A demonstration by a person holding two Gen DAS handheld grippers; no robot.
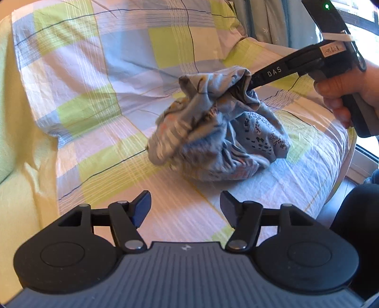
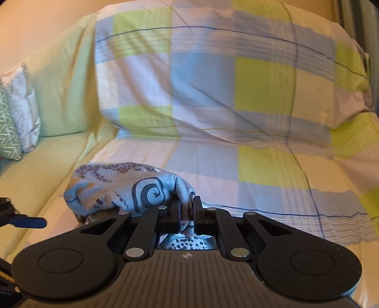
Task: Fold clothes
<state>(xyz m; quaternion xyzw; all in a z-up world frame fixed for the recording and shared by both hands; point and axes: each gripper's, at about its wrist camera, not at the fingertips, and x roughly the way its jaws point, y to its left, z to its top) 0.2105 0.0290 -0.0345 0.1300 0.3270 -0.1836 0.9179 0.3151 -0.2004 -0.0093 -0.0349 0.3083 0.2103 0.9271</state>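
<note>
A crumpled light-blue patterned garment (image 1: 213, 132) hangs bunched just above the checked sheet (image 1: 118, 71) on the sofa. My right gripper (image 1: 246, 85) comes in from the upper right and is shut on the garment's top edge, lifting it. In the right wrist view the jaws (image 2: 187, 208) are closed on a fold of the garment (image 2: 123, 187), which drapes to the left. My left gripper (image 1: 185, 208) is open and empty, low in front of the garment, not touching it. One of its blue fingertips (image 2: 30, 222) shows at the left edge of the right wrist view.
The sofa back (image 2: 213, 71) is covered by the same checked sheet. Two patterned cushions (image 2: 16, 113) lean at the far left on a pale green cover. A window and curtain (image 1: 267, 21) stand to the right. The person's dark-clad leg (image 1: 355, 225) is at the sofa's right edge.
</note>
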